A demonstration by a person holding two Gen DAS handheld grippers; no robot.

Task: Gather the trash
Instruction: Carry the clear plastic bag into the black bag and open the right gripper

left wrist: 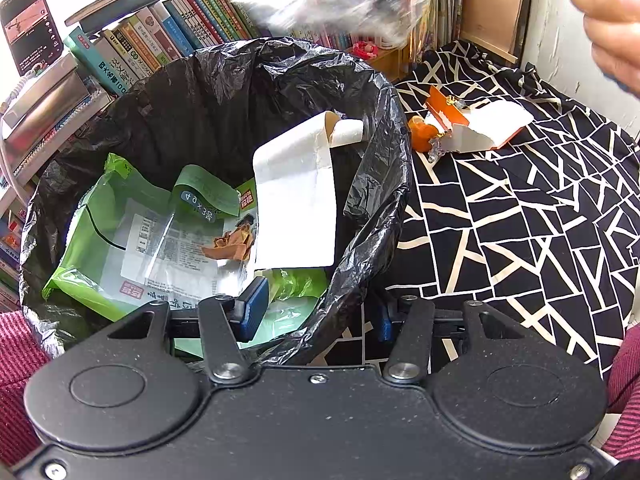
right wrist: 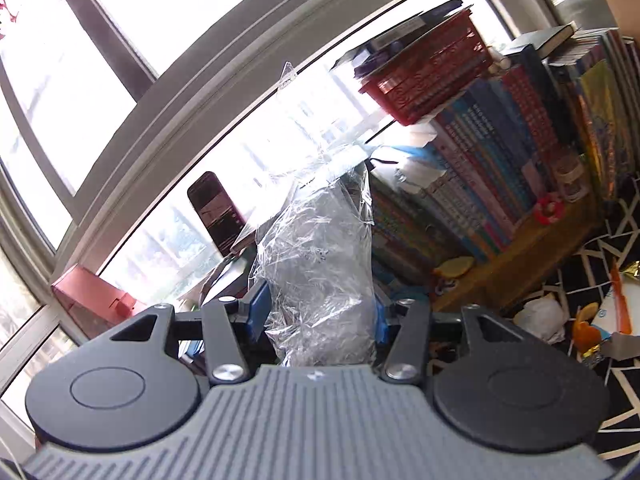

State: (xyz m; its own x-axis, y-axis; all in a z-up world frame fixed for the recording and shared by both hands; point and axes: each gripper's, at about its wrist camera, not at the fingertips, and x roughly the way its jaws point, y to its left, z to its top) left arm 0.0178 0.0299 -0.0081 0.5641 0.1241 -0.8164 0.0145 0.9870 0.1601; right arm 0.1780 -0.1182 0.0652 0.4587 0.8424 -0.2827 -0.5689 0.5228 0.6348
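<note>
The bin's mouth point(left wrist: 224, 92) is open at its far left half; a white paper strip point(left wrist: 296, 200) leans across its right side and green packaging point(left wrist: 132, 232) covers the bottom. Books point(left wrist: 168, 40) wall the far side. To the right, the patterned bed point(left wrist: 540, 220) lies bare near, with an orange carton point(left wrist: 472, 124) farther off.

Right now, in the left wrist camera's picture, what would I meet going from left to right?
Dark phone screen → slanted row of colourful books → black plastic bin liner holding a white paper strip → orange fruit → torn orange-and-white cardboard box → a person's hand.
</note>
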